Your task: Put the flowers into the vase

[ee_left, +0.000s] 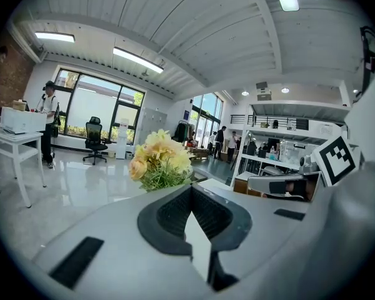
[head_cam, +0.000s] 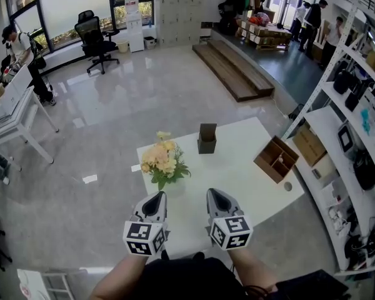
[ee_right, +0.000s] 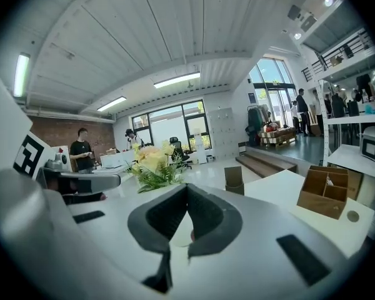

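- flowers: upright at left edge of table
- left gripper: jaws closed, nothing held, over table's near edge
- right gripper: jaws closed, nothing held, also over table's near edge

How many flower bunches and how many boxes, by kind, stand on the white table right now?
Flower bunch: 1
Dark open-top box: 1
Wooden divided box: 1
Total: 3
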`<state>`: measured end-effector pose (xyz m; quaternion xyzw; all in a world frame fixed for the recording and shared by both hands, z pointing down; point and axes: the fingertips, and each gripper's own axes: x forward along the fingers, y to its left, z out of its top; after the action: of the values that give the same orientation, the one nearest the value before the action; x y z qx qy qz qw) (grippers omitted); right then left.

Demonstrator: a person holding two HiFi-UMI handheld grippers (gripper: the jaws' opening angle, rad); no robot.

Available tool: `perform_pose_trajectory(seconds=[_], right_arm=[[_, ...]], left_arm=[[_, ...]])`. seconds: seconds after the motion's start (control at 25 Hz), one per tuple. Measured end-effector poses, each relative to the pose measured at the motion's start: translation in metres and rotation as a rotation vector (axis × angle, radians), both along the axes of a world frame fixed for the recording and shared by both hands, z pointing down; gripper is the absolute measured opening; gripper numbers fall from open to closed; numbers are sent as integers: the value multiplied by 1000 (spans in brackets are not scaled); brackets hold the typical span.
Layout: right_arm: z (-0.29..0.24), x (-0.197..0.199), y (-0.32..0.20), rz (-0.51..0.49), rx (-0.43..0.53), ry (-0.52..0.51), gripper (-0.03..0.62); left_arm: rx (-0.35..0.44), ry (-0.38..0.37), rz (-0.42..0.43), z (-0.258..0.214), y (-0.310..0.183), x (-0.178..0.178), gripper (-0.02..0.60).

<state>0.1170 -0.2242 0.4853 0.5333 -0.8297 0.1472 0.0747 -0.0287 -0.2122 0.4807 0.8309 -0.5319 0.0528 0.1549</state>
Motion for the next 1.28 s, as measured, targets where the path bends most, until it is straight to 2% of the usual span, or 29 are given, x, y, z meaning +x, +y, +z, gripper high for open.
perform_pose_trajectory(seconds=[1.28], right_arm=[[12, -6, -7, -23, -48, 9, 3]], left_arm=[[-12, -12, 0, 6, -7, -2, 3]])
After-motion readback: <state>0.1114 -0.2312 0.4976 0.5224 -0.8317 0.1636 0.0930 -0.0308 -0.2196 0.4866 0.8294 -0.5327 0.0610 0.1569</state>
